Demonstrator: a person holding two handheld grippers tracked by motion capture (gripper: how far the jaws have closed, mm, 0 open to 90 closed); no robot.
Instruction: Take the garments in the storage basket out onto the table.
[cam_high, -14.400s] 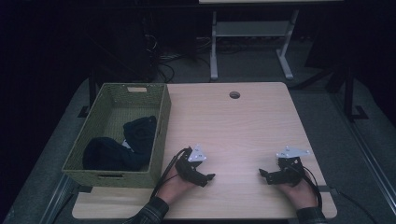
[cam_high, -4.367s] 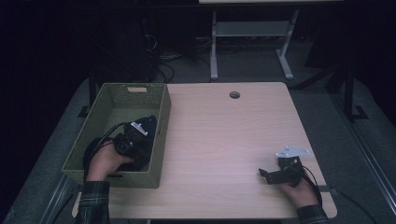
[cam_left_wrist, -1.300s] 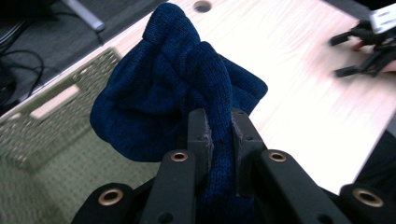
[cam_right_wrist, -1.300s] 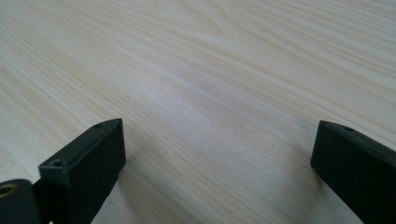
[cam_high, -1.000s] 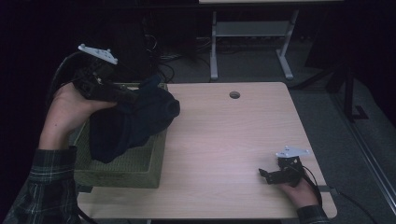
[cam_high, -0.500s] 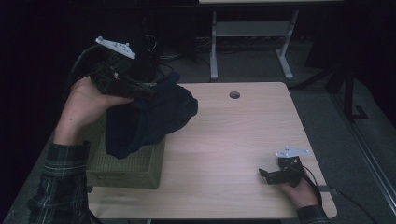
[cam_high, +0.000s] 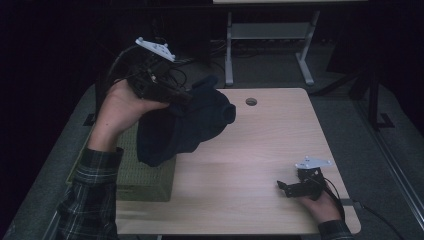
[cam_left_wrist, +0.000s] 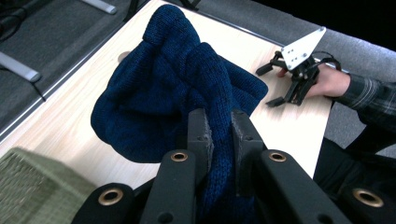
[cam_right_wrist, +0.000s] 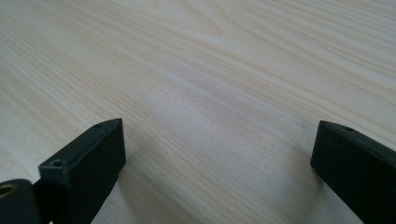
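A dark blue knitted garment (cam_high: 182, 125) hangs in the air over the table's left edge, above the green woven basket (cam_high: 142, 177). My left gripper (cam_high: 182, 95) is shut on a fold of it; in the left gripper view the two jaws pinch the blue knit garment (cam_left_wrist: 173, 88) between them, at my left gripper (cam_left_wrist: 218, 140). My right gripper (cam_high: 282, 187) rests low on the wooden table (cam_high: 260, 145) near its front right corner. It stands open, and in the right gripper view bare wood lies between the spread jaws of my right gripper (cam_right_wrist: 219, 154).
The wooden table has a round cable hole (cam_high: 251, 101) near its far edge. A white metal stand (cam_high: 265, 35) rises beyond the table. The dark floor surrounds the table. In the left gripper view the other hand and its gripper (cam_left_wrist: 296, 70) rest on the far corner.
My left gripper has lifted the blue garment out of the basket and carried it up and to the right, over the table's edge. The right gripper has stayed in place.
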